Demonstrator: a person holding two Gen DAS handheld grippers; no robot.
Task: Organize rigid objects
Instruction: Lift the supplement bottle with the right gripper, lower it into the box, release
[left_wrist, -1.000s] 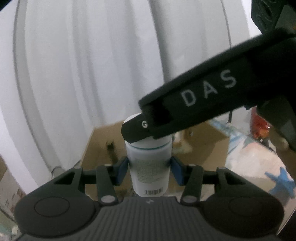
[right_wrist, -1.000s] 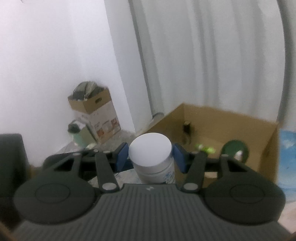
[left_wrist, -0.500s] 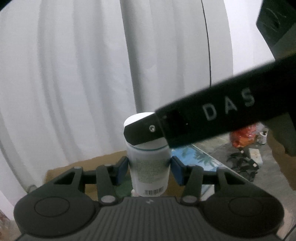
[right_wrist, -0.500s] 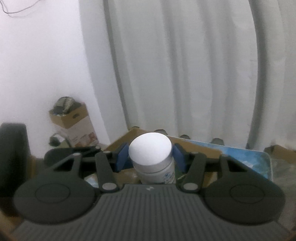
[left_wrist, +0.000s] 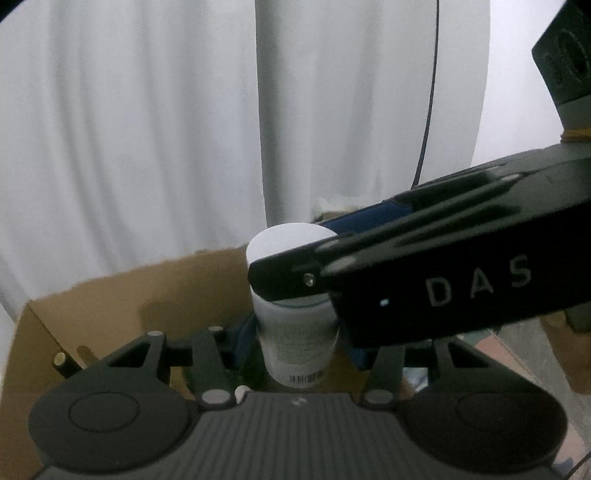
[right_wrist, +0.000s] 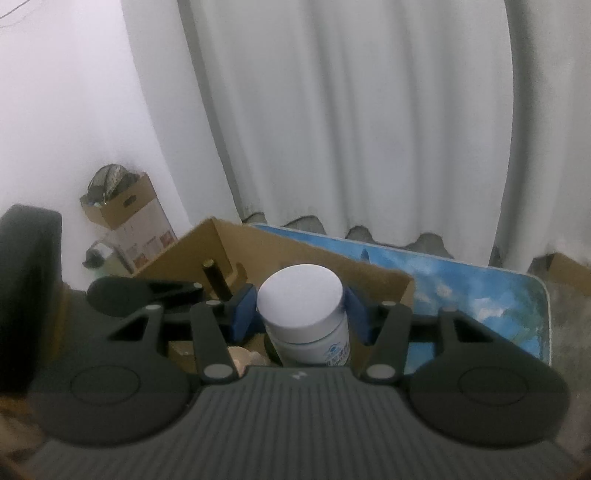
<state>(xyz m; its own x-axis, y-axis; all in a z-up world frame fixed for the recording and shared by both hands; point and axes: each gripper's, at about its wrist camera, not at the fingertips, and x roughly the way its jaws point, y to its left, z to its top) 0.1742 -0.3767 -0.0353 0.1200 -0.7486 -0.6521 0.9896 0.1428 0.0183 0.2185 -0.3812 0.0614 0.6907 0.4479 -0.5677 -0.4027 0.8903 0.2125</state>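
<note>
Both hand-held grippers are clamped on one white bottle (left_wrist: 297, 332). The left hand-held gripper (left_wrist: 295, 343) grips its body, the right hand-held gripper (right_wrist: 301, 314) its cap, mid-frame above the cardboard box (left_wrist: 122, 295).

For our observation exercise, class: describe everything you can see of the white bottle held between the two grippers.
The white bottle is a small, upright plastic-looking cylinder with a flat white screw cap, a thin teal band under the cap, a label of fine print and a barcode near its base. The left gripper clamps its body with blue-padded fingers, and the right gripper clamps its cap. It is held in the air above an open cardboard box, touching nothing else.
</note>
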